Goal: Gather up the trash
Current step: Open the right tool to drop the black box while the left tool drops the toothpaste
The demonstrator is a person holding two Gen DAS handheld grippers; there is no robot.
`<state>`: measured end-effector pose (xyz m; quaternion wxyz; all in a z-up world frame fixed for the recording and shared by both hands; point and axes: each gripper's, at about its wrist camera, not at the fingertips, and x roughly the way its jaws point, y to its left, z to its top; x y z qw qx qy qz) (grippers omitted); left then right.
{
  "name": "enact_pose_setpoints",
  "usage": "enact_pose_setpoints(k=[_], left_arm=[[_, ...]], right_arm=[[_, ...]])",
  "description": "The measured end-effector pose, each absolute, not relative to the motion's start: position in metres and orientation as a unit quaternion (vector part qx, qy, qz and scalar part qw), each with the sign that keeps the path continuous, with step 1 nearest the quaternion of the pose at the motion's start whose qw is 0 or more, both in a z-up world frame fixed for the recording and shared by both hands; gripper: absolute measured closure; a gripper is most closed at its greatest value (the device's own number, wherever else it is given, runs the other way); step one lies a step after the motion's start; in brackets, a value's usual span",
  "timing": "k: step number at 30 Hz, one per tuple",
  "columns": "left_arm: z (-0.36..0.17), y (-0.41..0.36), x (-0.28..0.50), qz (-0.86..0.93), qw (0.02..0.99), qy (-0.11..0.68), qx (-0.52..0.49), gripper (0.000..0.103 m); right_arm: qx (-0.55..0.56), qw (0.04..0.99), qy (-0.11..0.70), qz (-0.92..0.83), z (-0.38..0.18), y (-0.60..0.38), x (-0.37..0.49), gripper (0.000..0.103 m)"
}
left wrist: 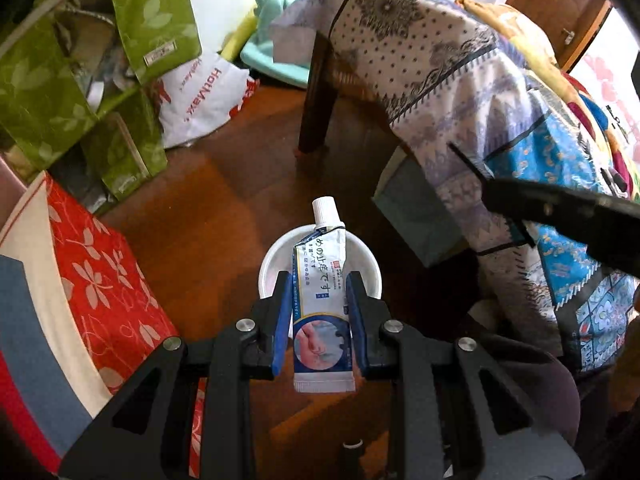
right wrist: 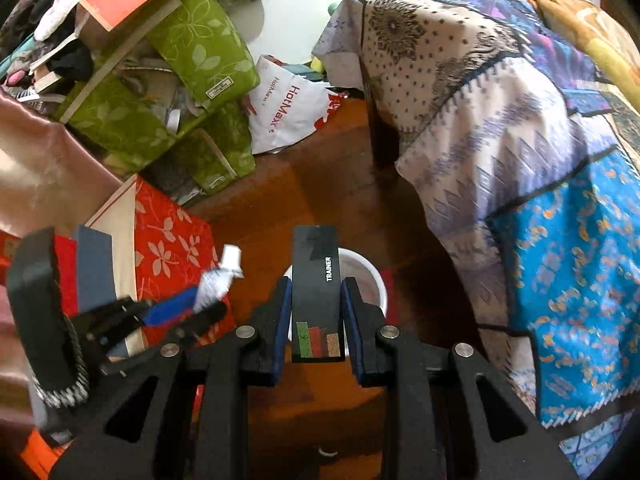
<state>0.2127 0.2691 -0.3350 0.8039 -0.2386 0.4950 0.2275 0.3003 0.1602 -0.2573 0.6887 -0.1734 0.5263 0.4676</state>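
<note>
My left gripper is shut on a white and blue ointment tube with a white cap, held cap-forward above a white bin on the wooden floor. My right gripper is shut on a flat black box marked TRAINER, held above the same white bin. The left gripper with the tube also shows at the lower left of the right wrist view. The right gripper's black body shows at the right of the left wrist view.
A table leg stands behind the bin under patterned cloths. Green bags, a white HotMax bag and a red flowered box crowd the left side. Wooden floor lies between.
</note>
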Motion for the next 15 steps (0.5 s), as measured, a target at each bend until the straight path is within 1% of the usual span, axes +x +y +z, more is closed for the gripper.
enact_pose_setpoints(k=[4,7,8,13,14,15], left_arm=[[-0.337,0.274,0.220,0.230,0.804,0.491,-0.243,0.077],[-0.334,0.278,0.226,0.227,0.808,0.485,-0.247,0.077],[-0.332,0.280,0.227,0.227,0.809,0.483,-0.247,0.077],[-0.330,0.286,0.239,0.223,0.811,0.479,-0.251,0.077],[-0.331,0.287,0.242,0.220,0.809,0.482,-0.254,0.073],[-0.332,0.287,0.244,0.220,0.807,0.485,-0.255,0.065]], right_arm=[[-0.176,0.687,0.515,0.481,-0.255,0.173,0.299,0.079],[-0.193,0.687,0.503,0.487,-0.250,0.179,0.296,0.072],[-0.197,0.692,0.496,0.486,-0.248,0.178,0.294,0.071],[-0.206,0.702,0.491,0.474,-0.246,0.174,0.299,0.071],[-0.204,0.701,0.494,0.472,-0.246,0.173,0.301,0.071],[-0.201,0.701,0.496,0.471,-0.246,0.171,0.302,0.071]])
